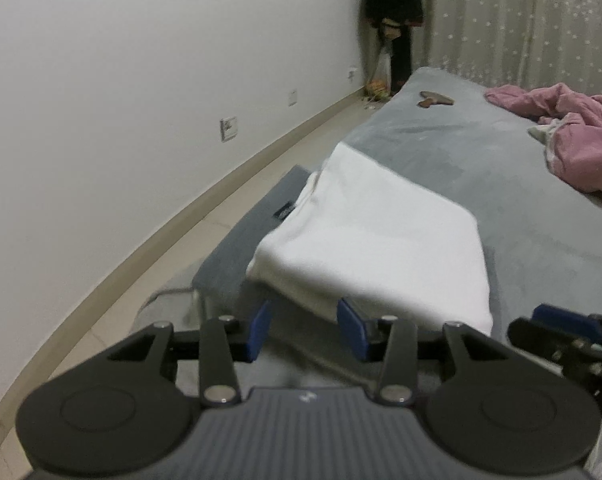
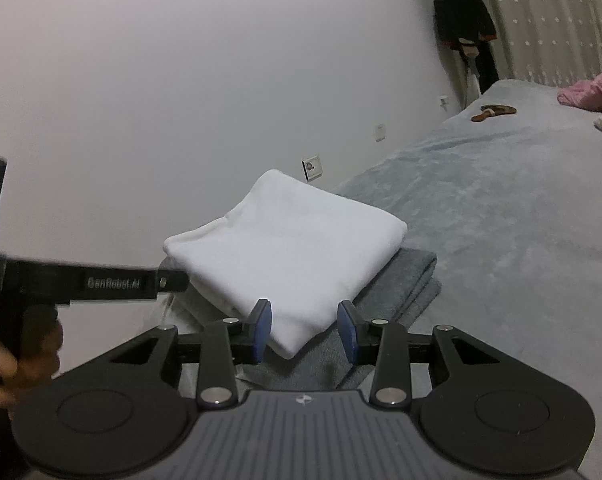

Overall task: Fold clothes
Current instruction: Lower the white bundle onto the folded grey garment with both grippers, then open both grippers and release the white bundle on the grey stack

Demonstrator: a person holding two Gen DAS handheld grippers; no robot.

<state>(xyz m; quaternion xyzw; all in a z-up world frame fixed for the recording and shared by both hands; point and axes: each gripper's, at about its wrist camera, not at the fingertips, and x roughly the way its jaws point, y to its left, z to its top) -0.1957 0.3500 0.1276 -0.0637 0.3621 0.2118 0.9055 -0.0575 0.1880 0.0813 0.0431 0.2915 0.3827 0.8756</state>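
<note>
Folded white garment (image 1: 373, 240) stacked on folded grey clothes (image 1: 237, 248) at the near left edge of the bed (image 1: 541, 208).

The left gripper (image 1: 305, 328) stands with its blue pads parted and nothing between them, just short of the white garment's near edge. The right gripper (image 2: 305, 330) is likewise spread wide and empty, its pads either side of the garment's near corner; whether they touch the cloth cannot be told. In the right wrist view the left gripper's black body reaches in from the left, its tip at the garment's left edge, with a hand (image 2: 21, 356) on its grip. Far right on the bed lies a crumpled pink blanket (image 1: 573, 136), and a small brown object (image 1: 435, 99) sits near the far end. A white wall (image 1: 141, 80) runs along the left.
</note>
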